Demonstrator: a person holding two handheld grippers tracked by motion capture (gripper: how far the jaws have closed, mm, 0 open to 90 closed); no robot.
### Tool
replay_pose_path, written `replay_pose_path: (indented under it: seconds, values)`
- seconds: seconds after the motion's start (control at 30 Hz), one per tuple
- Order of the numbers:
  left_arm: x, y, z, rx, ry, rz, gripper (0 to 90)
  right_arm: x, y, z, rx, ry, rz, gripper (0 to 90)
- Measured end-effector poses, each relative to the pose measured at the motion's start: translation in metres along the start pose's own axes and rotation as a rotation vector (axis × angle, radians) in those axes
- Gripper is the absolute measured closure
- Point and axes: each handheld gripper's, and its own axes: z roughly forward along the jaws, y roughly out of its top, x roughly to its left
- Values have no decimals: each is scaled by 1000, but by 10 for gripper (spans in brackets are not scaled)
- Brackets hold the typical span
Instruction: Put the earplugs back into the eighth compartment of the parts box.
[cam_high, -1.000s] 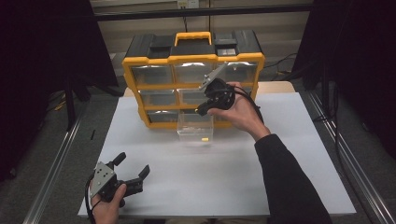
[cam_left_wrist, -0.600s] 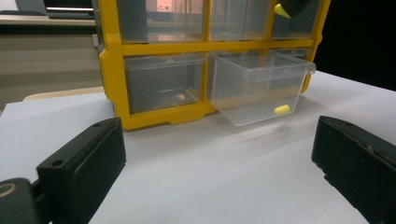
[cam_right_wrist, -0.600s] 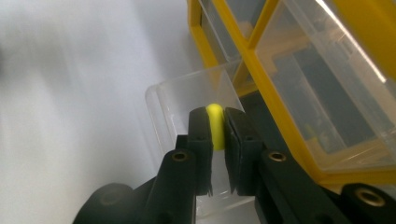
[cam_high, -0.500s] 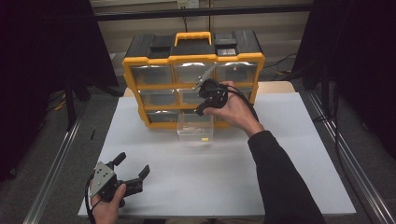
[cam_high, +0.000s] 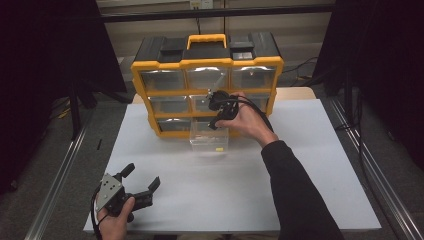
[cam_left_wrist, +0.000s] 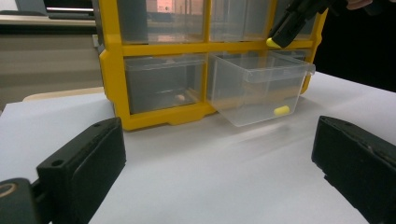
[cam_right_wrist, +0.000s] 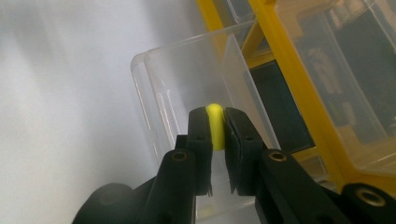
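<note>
**Yellow earplug held over pulled-out drawer**

Right gripper (cam_right_wrist: 215, 128) was clamped on a small yellow foam earplug (cam_right_wrist: 215, 122), both pads pressed against its sides with the rounded tip showing above them. In the high view the right gripper (cam_high: 216, 123) sat at centre frame, just above the clear plastic drawer (cam_high: 209, 139), which was pulled out from the bottom row of the yellow drawer cabinet (cam_high: 206, 63). In the left gripper view the held earplug (cam_left_wrist: 271, 43) appeared at upper right, above the drawer's back edge. A second yellow earplug (cam_left_wrist: 281, 110) lay on the drawer floor.

Left gripper (cam_high: 140, 186) was at lower left of the high view, over the white table sheet (cam_high: 300, 165), well apart from the cabinet; jaws spread wide, nothing between them.
</note>
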Motion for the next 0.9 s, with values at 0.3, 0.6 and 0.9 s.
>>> replay_pose_path:
  seconds: [0.3,0.6,0.9]
  values:
    - [0,0,0,0,-1,0,29,-1,2,13,20,1,4,804]
    - [0,0,0,5,-6,-2,29,-5,-6,22,40,1,18,801]
    - [-1,0,1,9,-8,4,29,-8,-12,24,22,-3,46,681]
